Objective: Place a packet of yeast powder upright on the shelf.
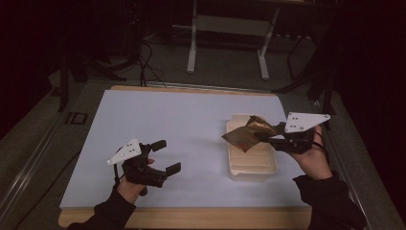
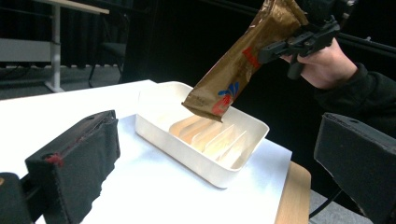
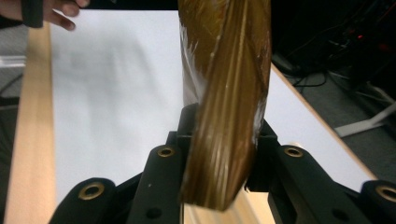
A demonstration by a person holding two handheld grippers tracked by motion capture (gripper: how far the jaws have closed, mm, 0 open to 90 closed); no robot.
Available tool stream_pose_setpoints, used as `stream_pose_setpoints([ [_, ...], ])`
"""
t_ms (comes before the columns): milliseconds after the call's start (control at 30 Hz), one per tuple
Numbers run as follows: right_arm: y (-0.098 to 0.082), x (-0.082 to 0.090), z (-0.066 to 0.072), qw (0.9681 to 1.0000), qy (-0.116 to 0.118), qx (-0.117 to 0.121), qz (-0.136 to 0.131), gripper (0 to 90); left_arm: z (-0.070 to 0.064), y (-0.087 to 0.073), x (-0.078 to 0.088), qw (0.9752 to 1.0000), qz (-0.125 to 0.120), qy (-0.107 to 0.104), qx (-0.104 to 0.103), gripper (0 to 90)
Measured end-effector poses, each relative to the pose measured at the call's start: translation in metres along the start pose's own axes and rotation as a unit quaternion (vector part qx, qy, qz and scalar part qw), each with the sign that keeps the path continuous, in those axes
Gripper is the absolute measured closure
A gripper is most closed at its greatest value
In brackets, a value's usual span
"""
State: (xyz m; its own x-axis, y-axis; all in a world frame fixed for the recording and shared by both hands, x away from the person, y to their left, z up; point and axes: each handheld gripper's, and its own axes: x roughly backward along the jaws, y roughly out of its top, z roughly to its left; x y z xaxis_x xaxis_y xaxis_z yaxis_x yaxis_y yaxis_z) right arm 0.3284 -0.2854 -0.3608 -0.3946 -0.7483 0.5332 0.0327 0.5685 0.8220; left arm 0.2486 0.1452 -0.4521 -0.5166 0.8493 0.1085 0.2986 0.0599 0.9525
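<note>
The right gripper [image 1: 262, 136] is squeezing one end of a shiny brown snack packet [image 1: 246, 134] and holding it up in the air, tilted, with its low end hanging just over the white tray [image 1: 253, 167] on the counter [image 1: 167, 124]. The right hand [image 1: 313, 160] is reaching in from the right side with the gripper pointing left. The left gripper [image 1: 165, 155] is sitting low near the front left of the counter, well apart from the tray, with its jaws wide and nothing between them.
</note>
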Motion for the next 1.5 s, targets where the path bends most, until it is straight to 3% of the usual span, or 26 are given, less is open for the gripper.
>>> stream_pose_setpoints([
  [333, -0.019, 0.003, -0.009, 0.9991, 0.007, 0.020, 0.036, 72.9, 0.001, -0.006, 0.002, 0.9999, 0.008, 0.001, -0.007, 0.8],
  [567, -0.031, 0.007, -0.013, 0.9976, 0.020, 0.020, 0.063, 72.9, 0.008, -0.010, 0.002, 0.9999, 0.006, 0.003, 0.008, 0.7],
  [667, -0.032, 0.008, -0.014, 0.9976, 0.033, 0.011, 0.059, 73.0, 0.008, -0.010, 0.003, 0.9999, 0.005, 0.004, 0.011, 0.8],
  [900, -0.029, 0.006, -0.014, 0.9969, 0.030, 0.024, 0.069, 73.1, 0.009, -0.011, 0.004, 0.9999, 0.004, 0.007, 0.008, 0.8],
  [967, -0.026, 0.007, -0.016, 0.9961, 0.007, 0.036, 0.080, 73.2, 0.010, -0.011, 0.005, 0.9999, 0.003, 0.007, 0.010, 0.7],
  [1133, -0.025, 0.006, -0.018, 0.9956, 0.012, 0.036, 0.086, 73.2, 0.011, -0.012, 0.005, 0.9999, 0.004, 0.007, 0.013, 0.7],
  [1167, -0.026, 0.005, -0.018, 0.9953, 0.014, 0.037, 0.089, 73.2, 0.011, -0.012, 0.005, 0.9999, 0.003, 0.007, 0.013, 0.7],
  [1200, -0.028, 0.005, -0.017, 0.9956, 0.033, 0.030, 0.083, 73.2, 0.011, -0.012, 0.005, 0.9999, 0.004, 0.008, 0.012, 0.7],
  [1267, -0.031, 0.003, -0.016, 0.9944, 0.049, 0.028, 0.089, 73.2, 0.012, -0.012, 0.005, 0.9999, 0.004, 0.008, 0.013, 0.7],
  [1500, -0.035, -0.009, -0.014, 0.9920, 0.066, 0.029, 0.104, 73.3, 0.012, -0.012, 0.005, 0.9999, 0.003, 0.008, 0.011, 0.7],
])
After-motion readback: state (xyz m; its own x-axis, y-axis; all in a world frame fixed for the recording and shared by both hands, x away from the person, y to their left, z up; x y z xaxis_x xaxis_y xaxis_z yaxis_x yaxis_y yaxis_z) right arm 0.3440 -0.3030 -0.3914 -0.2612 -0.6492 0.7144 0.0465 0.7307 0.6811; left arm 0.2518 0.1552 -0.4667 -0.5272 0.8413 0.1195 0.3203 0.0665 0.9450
